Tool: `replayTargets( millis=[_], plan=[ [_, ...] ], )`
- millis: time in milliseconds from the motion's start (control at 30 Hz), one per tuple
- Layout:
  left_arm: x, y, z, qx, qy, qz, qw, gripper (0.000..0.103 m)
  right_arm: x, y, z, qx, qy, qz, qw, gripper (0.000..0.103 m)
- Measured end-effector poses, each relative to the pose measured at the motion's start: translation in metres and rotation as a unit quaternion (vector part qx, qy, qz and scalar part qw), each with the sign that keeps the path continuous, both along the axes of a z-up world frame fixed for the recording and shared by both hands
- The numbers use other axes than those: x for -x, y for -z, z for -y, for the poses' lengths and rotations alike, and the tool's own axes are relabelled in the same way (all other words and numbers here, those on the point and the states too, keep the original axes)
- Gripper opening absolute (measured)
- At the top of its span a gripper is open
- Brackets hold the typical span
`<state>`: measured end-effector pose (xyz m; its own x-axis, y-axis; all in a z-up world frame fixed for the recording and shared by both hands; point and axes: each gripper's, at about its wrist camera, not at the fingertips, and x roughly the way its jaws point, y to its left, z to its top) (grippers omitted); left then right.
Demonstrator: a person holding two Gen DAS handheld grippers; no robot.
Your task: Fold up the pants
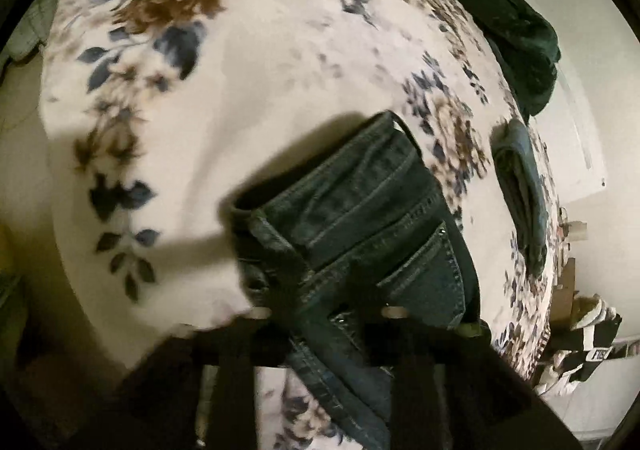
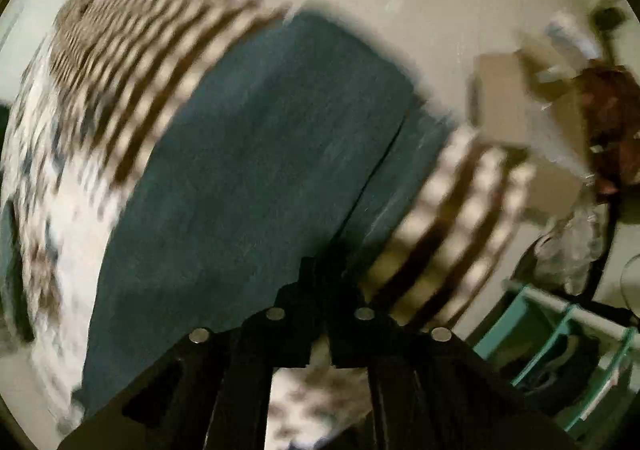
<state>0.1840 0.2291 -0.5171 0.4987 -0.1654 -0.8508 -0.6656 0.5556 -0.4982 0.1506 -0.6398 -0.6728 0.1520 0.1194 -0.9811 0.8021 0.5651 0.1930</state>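
Floral bedsheet (image 1: 248, 98), cream ground with brown blooms and blue-grey leaves, covers the bed that fills the left wrist view; pale wall behind. Item one: denim pants (image 1: 360, 218), dark blue, waistband and stitched pocket end bunched up off the sheet near the lower centre of that view, casting a hard shadow to the left. Left gripper (image 1: 324, 314), black, fingers set apart on either side of the waistband denim; cloth runs down between them, but whether the pads actually press it cannot be told. Item two: folded blue garment (image 1: 524, 194), lying on the sheet to the right of the pants, apart from them. Item three: dark green garment (image 1: 516, 34), heaped at the far right edge of the bed. Right wrist view, heavily blurred: pants leg (image 2: 256, 178), a broad flat teal-blue panel with one seam line, spread over the floral sheet and over a brown-and-cream striped cloth (image 2: 132, 62) at the bed's edge. Right gripper (image 2: 320, 290), black, fingers drawn nearly together at the near edge of the leg; blur hides whether fabric is pinched between them. Background there: cardboard boxes (image 2: 504, 102) against the wall, teal rack (image 2: 560, 342) at lower right.
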Motion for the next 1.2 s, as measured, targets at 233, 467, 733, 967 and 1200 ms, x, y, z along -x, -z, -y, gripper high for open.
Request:
replayTargets(
  millis=[233,467,733,967,1200],
  plan=[
    [-0.015,0.031,-0.006,-0.014,-0.038,-0.035,0.9986,0.043,-0.002,0.024,-0.059,-0.088,-0.041,0.009,0.995,0.031],
    [-0.004,0.031,-0.007,-0.04,-0.036,-0.035,0.998,0.019,0.002,0.02,-0.06,-0.069,-0.019,0.01,0.997,0.03],
    [-0.005,0.029,-0.011,-0.03,-0.027,-0.037,0.9985,0.019,0.005,0.024,-0.059,-0.088,-0.002,0.006,0.996,0.035],
    [-0.003,0.016,-0.017,-0.018,-0.02,-0.034,0.9991,0.016,0.009,-0.019,-0.06,-0.032,-0.035,0.02,0.999,0.004],
    [0.002,0.014,-0.026,-0.002,-0.011,-0.041,0.9991,0.016,0.014,-0.033,-0.051,-0.052,-0.046,0.007,0.998,0.003]
  ],
)
